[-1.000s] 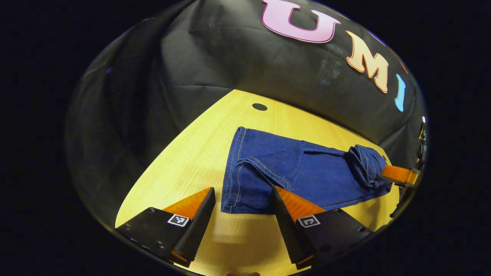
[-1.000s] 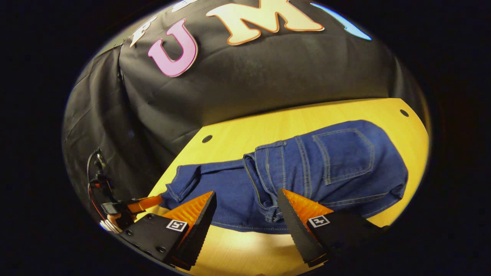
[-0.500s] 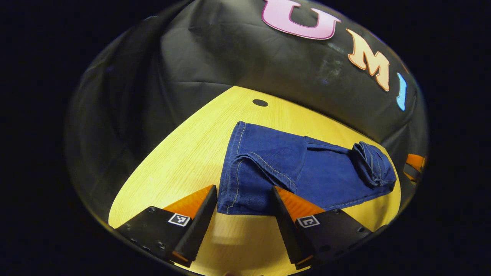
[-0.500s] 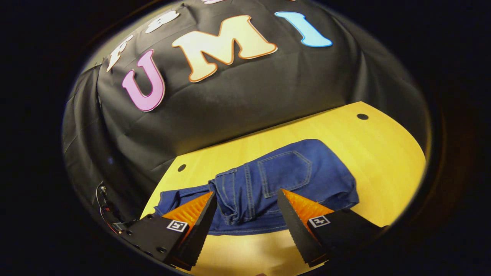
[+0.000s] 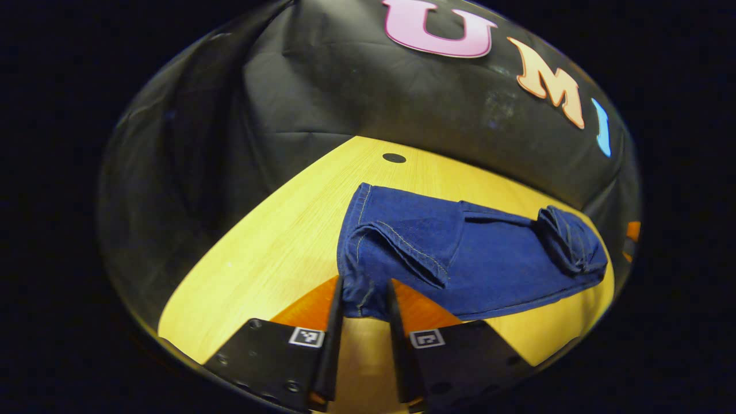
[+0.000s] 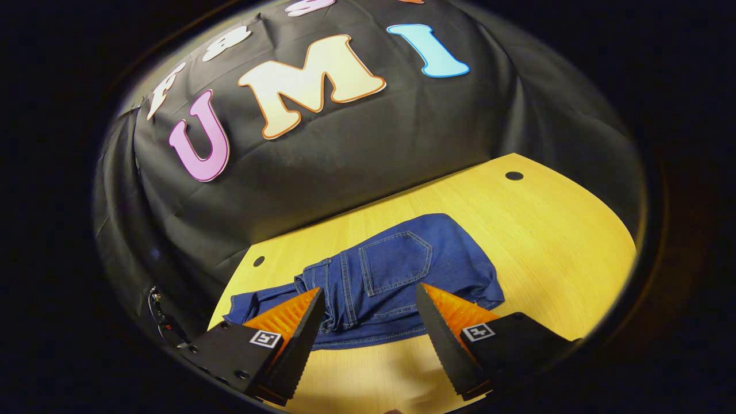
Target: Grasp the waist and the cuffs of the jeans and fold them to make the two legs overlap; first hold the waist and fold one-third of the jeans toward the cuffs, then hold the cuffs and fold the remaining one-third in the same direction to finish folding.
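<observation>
Folding stage: your jeans (image 5: 477, 259) already lie with the legs overlapped and the waist (image 6: 345, 287) laid over toward the cuffs, so the first third looks done.
Jeans position: flat on the desk (image 5: 276, 241), straight ahead of both tools; the back pocket faces up just beyond your right tool.
Cuffs (image 5: 359, 282): the near corner of the cuff end sits between the fingers of your left tool (image 5: 363, 299), a little raised off the desk.
Left tool: closed down and clamped on that cuff corner.
Right tool (image 6: 368, 313): fingers wide apart, holding nothing, hovering just short of the folded waist end.
Left to do: by my judgement, carry the cuffs over the folded part for the last third, then let go.
</observation>
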